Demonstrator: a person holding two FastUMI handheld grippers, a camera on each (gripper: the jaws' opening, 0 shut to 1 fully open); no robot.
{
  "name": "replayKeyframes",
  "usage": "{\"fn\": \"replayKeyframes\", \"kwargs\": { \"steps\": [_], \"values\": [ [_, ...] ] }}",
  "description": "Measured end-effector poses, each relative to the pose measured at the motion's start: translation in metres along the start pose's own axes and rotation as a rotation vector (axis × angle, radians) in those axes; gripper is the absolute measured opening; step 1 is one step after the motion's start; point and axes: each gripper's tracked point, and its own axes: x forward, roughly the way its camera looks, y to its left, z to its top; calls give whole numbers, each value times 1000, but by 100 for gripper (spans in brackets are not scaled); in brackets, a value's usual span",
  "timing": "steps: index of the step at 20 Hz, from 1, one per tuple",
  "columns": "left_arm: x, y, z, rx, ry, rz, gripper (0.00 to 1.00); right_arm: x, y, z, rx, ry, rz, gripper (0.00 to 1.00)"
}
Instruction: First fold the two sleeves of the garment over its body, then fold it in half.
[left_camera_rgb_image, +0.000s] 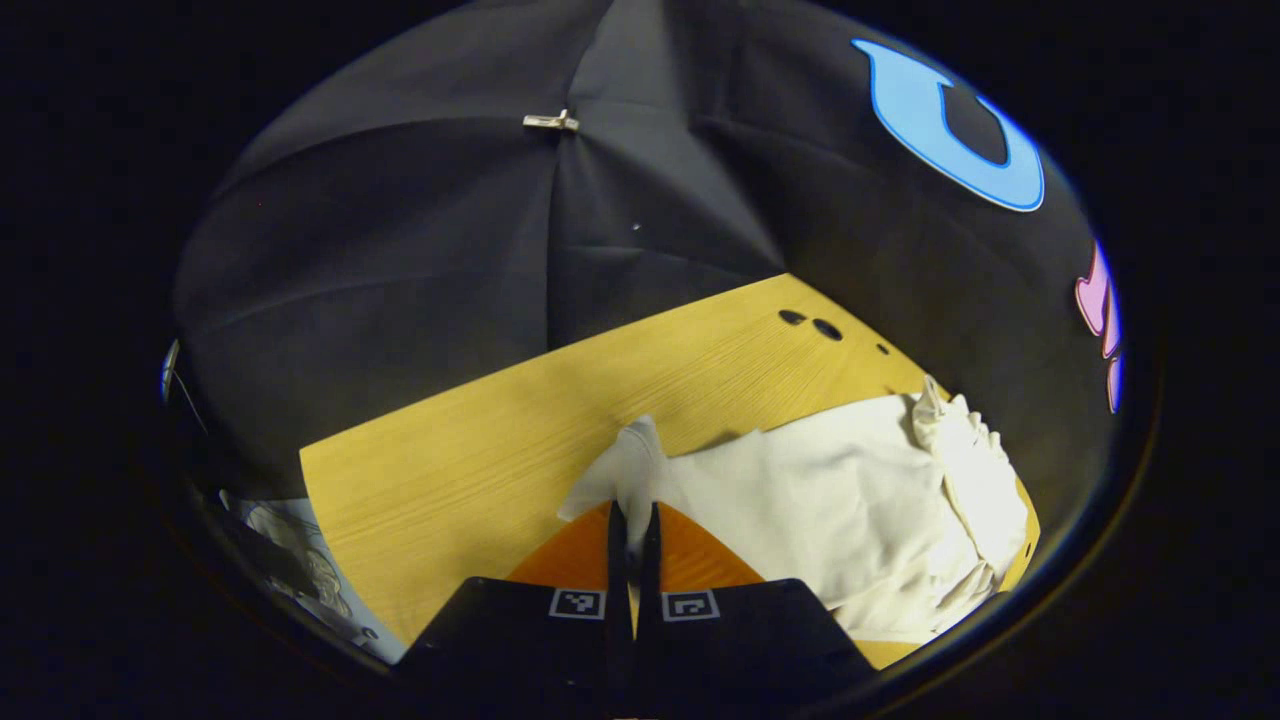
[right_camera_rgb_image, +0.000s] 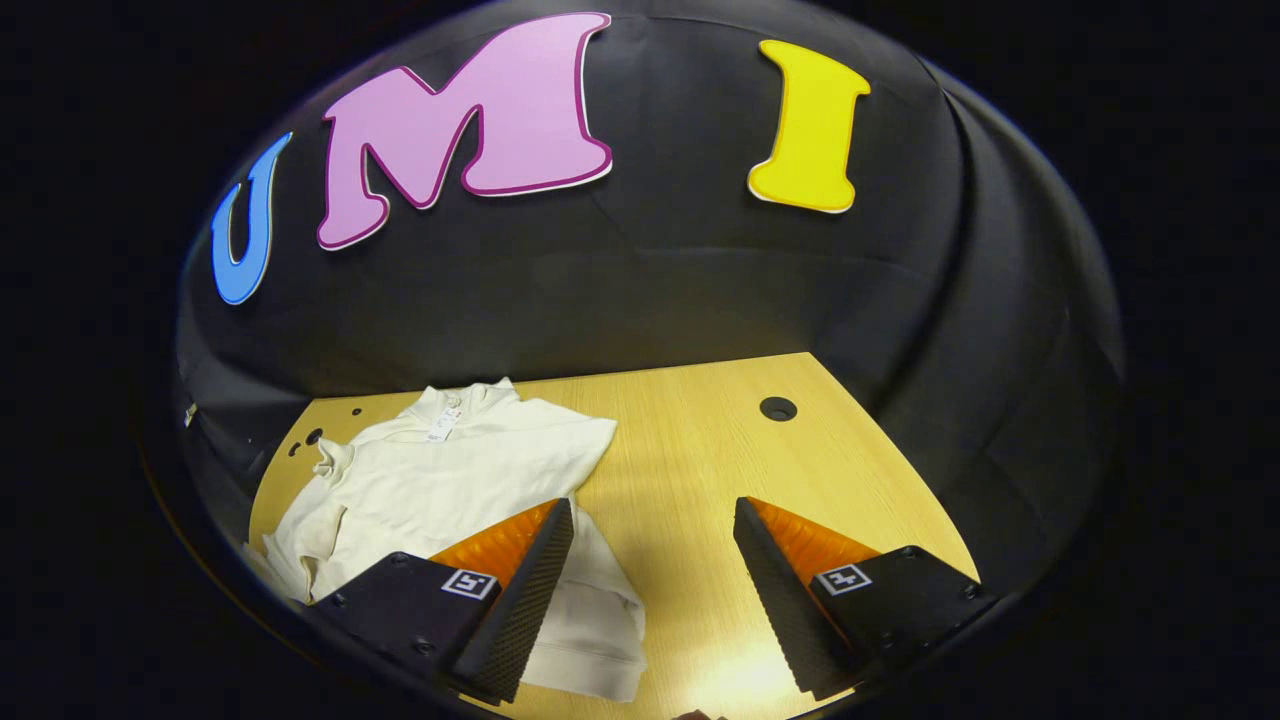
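A cream-white garment lies rumpled on the wooden table, bunched up at its far right end. My left gripper is shut on a lifted end of the garment, which rises in a peak just past the fingertips. In the right gripper view the garment lies at the left with its collar toward the wall, and one part with a ribbed edge reaches toward me. My right gripper hangs open over bare table, its left finger above the garment's edge.
Small holes mark the table near its far edge, and one round hole shows in the right gripper view. A metal clip pins the wall cloth. A printed sheet lies below the table's left edge.
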Motion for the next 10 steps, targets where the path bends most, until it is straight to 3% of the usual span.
{"fn": "replayKeyframes", "kwargs": {
  "steps": [10],
  "values": [
    [16, -142, 88, 59, -100, -173, 6, -22, -50, -32, 27, 12, -46, 99]
  ]
}}
